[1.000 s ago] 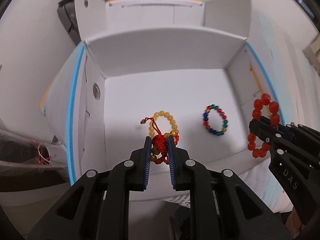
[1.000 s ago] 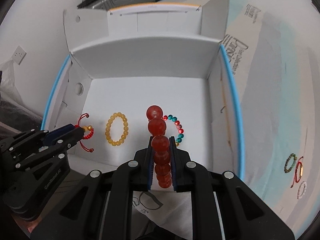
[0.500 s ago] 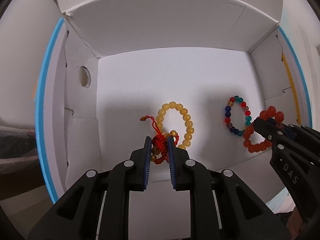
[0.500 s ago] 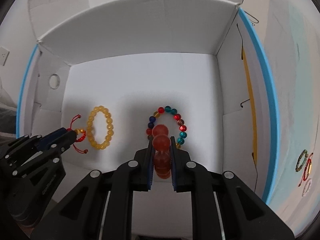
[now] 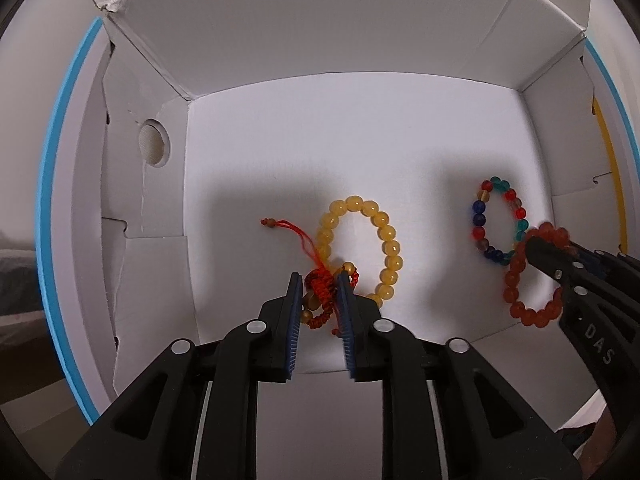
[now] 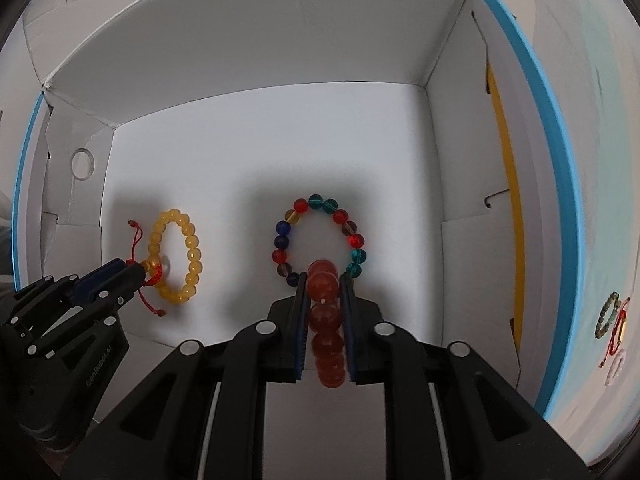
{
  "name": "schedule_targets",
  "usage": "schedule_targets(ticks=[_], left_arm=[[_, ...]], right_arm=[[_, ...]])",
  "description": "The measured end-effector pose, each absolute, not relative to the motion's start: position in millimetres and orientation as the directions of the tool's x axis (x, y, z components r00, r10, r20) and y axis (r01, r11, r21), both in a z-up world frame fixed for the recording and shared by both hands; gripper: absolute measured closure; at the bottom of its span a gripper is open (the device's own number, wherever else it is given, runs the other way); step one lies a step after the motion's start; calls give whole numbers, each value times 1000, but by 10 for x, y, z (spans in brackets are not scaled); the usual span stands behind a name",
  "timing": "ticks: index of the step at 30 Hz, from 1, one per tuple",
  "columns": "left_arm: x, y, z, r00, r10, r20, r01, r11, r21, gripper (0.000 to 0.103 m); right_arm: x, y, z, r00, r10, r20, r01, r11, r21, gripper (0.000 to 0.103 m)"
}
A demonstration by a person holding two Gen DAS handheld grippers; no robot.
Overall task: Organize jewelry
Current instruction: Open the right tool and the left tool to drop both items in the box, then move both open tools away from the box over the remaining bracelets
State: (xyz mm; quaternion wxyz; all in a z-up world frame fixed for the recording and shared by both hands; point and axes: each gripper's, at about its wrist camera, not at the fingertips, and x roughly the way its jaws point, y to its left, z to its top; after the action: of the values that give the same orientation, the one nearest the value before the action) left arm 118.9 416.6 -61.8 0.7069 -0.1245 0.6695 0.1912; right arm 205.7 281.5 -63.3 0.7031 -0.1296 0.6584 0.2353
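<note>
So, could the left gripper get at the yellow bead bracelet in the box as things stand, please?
Probably not yet: the left gripper has the red cord bracelet between its opening jaws. The yellow bead bracelet lies uncovered just beside it on the box floor, partly under that cord.

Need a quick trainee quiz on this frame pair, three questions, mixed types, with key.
1. What sits between the pads of the right gripper? A. a watch; B. a red bead bracelet; C. a ring.
2. True or false: the multicoloured bracelet lies on the floor of the white box.
3. How many bracelets are within the box walls, held ones included?

Key: 1 B. 2 true. 3 four: those two, the yellow bead bracelet, and the red cord bracelet in the left gripper. Both grippers' jaws are opening, bracelets between them.
</note>
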Motion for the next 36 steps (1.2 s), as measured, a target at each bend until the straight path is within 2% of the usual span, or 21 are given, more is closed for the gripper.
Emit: schedule_targets(ticks=[1, 2, 3, 4, 5, 8, 9, 12, 13, 15, 19, 21, 28, 30, 36], left_arm=[[1185, 4166, -609, 36, 108, -994, -440, 894, 81, 83], [1177, 4166, -599, 40, 114, -993, -442, 893, 85, 83], [1166, 4156, -587, 47, 124, -991, -443, 892, 91, 76], [1151, 4147, -568, 56, 134, -989, -443, 891, 96, 70], [1142, 4142, -534, 69, 145, -987, -445, 890, 100, 57], [1098, 4126, -465, 97, 164, -982, -452, 886, 103, 52], [1083, 4118, -438, 108, 163, -981, -454, 886, 97, 46], [1026, 4081, -344, 141, 168, -976, -456, 886, 87, 40], [1014, 4063, -308, 150, 177, -973, -454, 886, 91, 39], [987, 4036, -234, 169, 195, -966, -455, 885, 99, 28], [927, 3966, -125, 193, 208, -959, -456, 885, 100, 22], [884, 3924, -72, 210, 214, -954, -454, 885, 98, 18], [794, 3811, 121, 273, 224, -936, -447, 890, 83, 10], [784, 3756, 184, 291, 226, -929, -445, 892, 78, 6], [798, 3439, 360, 348, 207, -914, -422, 906, 44, 6]], right_arm=[[2063, 2817, -624, 22, 163, -986, -500, 856, 131, 87], [2053, 2815, -613, 26, 165, -986, -499, 857, 130, 78], [2042, 2813, -599, 30, 171, -985, -500, 856, 133, 63], [2027, 2806, -582, 37, 178, -983, -501, 854, 136, 59], [2009, 2792, -556, 51, 182, -982, -505, 853, 132, 56], [1978, 2742, -506, 59, 211, -976, -503, 850, 154, 48], [1966, 2728, -484, 65, 218, -974, -504, 849, 156, 47], [1913, 2688, -379, 89, 251, -964, -512, 842, 172, 38], [1908, 2683, -322, 96, 262, -960, -512, 840, 178, 37], [1879, 2653, -249, 108, 281, -954, -516, 836, 188, 31], [1849, 2610, -95, 134, 316, -939, -521, 829, 205, 28], [1848, 2515, -4, 148, 340, -929, -524, 823, 218, 23], [1829, 2198, 320, 222, 385, -896, -532, 818, 219, 15], [1797, 2080, 390, 257, 394, -883, -528, 822, 213, 11], [1755, 1643, 557, 347, 402, -847, -496, 846, 198, 9]])
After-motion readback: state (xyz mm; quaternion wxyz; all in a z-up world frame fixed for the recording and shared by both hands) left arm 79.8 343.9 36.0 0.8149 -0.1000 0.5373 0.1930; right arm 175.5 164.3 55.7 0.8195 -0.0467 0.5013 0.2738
